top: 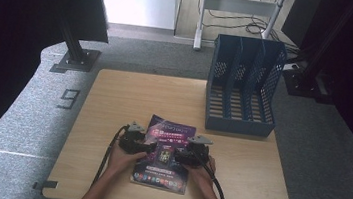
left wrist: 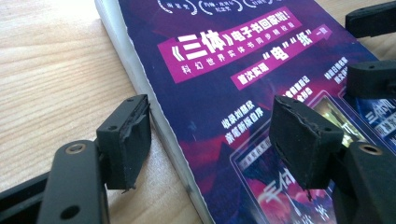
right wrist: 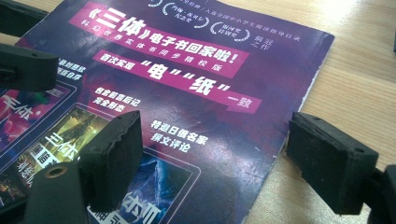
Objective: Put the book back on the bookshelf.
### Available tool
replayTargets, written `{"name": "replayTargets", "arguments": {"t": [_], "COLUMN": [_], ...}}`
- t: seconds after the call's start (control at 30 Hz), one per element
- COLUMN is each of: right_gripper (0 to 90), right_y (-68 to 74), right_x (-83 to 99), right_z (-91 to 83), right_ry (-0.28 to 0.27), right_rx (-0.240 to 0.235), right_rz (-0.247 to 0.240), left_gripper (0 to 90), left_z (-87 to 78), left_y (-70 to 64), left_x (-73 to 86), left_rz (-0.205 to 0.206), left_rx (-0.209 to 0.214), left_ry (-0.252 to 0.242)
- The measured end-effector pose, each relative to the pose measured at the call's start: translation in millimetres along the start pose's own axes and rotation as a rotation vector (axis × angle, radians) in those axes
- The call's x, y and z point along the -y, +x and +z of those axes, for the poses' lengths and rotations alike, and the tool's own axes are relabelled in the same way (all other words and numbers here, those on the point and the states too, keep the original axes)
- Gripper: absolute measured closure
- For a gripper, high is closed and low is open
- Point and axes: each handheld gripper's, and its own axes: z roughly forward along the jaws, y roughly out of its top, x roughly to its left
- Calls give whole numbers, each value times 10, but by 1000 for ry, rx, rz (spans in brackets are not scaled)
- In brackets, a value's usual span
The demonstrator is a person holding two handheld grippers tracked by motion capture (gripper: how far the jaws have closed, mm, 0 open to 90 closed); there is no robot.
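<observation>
Lying flat on pale wooden table (top: 111, 122), purple glossy paperback book (top: 166, 153); left gripper (top: 145, 146) and right gripper (top: 180, 155) spread wide astride its opposite edges; blue perforated plastic file rack (top: 243, 87) behind, grey carpet floor (top: 27, 107) around.

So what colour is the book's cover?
The book is mostly purple with a pink banner and white writing, clearest in the right gripper view.

light wooden table (top: 113, 107), purple book (top: 166, 153) lying flat near front edge, blue file rack (top: 243, 87) at back right
</observation>
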Motion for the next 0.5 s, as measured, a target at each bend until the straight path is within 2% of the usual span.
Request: {"name": "replayTargets", "arguments": {"t": [0.5], "right_gripper": [184], "right_y": [6], "right_x": [1], "right_z": [1], "right_ry": [0], "right_rx": [5], "right_rz": [-1], "left_gripper": [272], "left_z": [41], "left_y": [-9], "left_x": [-18], "left_rz": [-27], "left_rx": [-12], "left_ry": [-4]}}
